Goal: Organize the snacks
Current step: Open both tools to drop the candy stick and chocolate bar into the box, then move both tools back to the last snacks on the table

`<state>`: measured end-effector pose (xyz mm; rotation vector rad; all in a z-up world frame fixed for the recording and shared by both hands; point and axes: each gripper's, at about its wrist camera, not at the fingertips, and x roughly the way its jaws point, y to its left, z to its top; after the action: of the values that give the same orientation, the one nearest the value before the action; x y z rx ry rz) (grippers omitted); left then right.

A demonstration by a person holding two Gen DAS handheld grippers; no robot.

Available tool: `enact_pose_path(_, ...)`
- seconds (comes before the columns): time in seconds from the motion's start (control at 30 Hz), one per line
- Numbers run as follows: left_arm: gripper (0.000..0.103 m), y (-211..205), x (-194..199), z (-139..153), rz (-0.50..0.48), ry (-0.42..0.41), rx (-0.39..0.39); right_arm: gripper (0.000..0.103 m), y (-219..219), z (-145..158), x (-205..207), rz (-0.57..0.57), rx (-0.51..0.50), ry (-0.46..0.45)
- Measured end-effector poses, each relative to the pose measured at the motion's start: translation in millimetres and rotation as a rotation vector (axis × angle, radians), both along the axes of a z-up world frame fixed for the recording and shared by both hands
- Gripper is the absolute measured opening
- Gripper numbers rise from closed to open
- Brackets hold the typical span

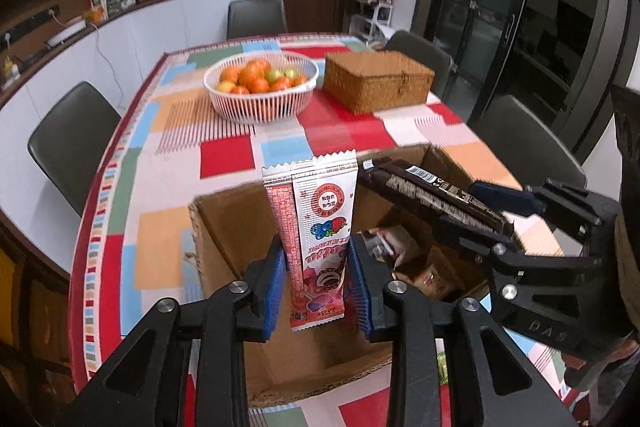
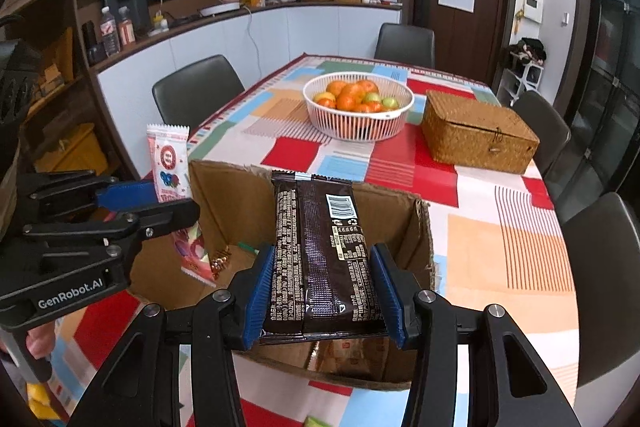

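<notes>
My left gripper (image 1: 318,283) is shut on a pink and white lollipop packet (image 1: 316,227), held upright over the open cardboard box (image 1: 218,251). My right gripper (image 2: 324,291) is shut on a dark brown snack packet (image 2: 320,247), held above the same box (image 2: 236,203). In the left wrist view the right gripper (image 1: 496,215) comes in from the right with the brown packet (image 1: 424,193) over the box. In the right wrist view the left gripper (image 2: 160,207) holds the pink packet (image 2: 170,163) at the box's left side. Several snack packs (image 1: 404,247) lie inside the box.
A white basket of oranges (image 1: 260,87) and a closed wicker box (image 1: 376,81) stand further back on the patchwork tablecloth (image 1: 224,155). Dark chairs (image 1: 68,143) surround the table. A counter with shelves runs along the left wall.
</notes>
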<state>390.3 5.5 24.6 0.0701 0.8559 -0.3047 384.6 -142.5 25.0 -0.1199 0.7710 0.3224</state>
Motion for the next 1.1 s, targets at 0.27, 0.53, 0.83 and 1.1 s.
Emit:
enact_pose_path(0.27, 0.063, 3.1, -31.7, 12.0, 0.039, -0.061, 0.065, 0.063, -3.9, 2.1, -7.3, -0.054, -0.026, -0.022)
enact_pose_path(0.53, 0.068, 6.4, -94.4, 41.0, 0.073, -0.182, 0.067, 0.063, -8.8, 22.5, -59.8, -0.063, 0.018, -0.127)
enact_pose_path(0.83, 0.069, 17.7, -149.0, 34.8, 0.124, -0.196, 0.041, 0.063, -6.4, 18.0, -110.7, -0.026, 0.069, -0.138)
enact_pose_path(1.1, 0.069, 21.7, -184.8, 0.5, 0.159, -0.122, 0.063, 0.063, -5.4, -4.4, -136.6, -0.007, 0.052, -0.094)
